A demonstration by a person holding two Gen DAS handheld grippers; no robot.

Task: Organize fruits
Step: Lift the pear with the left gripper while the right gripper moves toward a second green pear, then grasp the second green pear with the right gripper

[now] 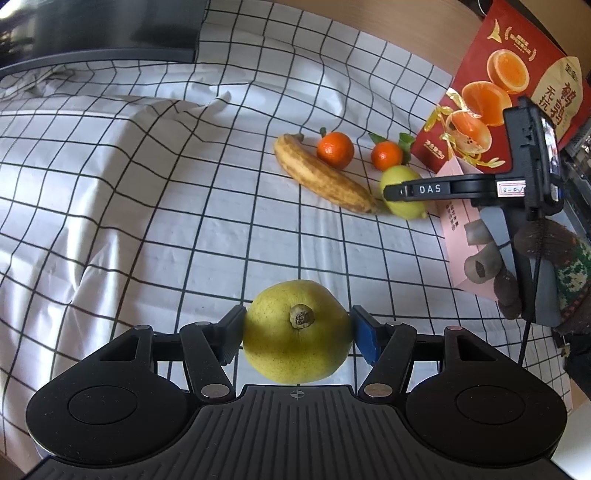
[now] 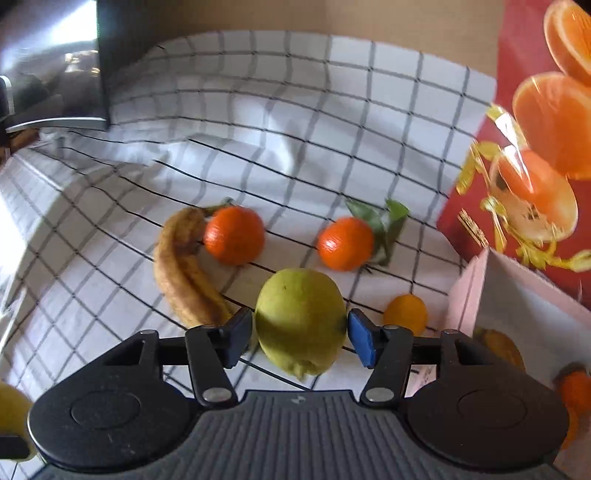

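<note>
The left tool (image 1: 297, 334) holds a yellow-green speckled pear (image 1: 295, 336). The right tool (image 2: 300, 334) sits loosely around a green-yellow lemon (image 2: 300, 319) beside the brown-spotted banana (image 2: 184, 269).

A home, seemingly: checked cloth (image 1: 184, 206) draped over a surface; a red fruit gift box (image 1: 495, 96) beside it.

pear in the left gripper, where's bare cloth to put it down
The pear has open checked cloth straight ahead and to the left, between the banana and the dark monitor. The right side is crowded: tangerines, lemon, right gripper, pink box, red box.
</note>
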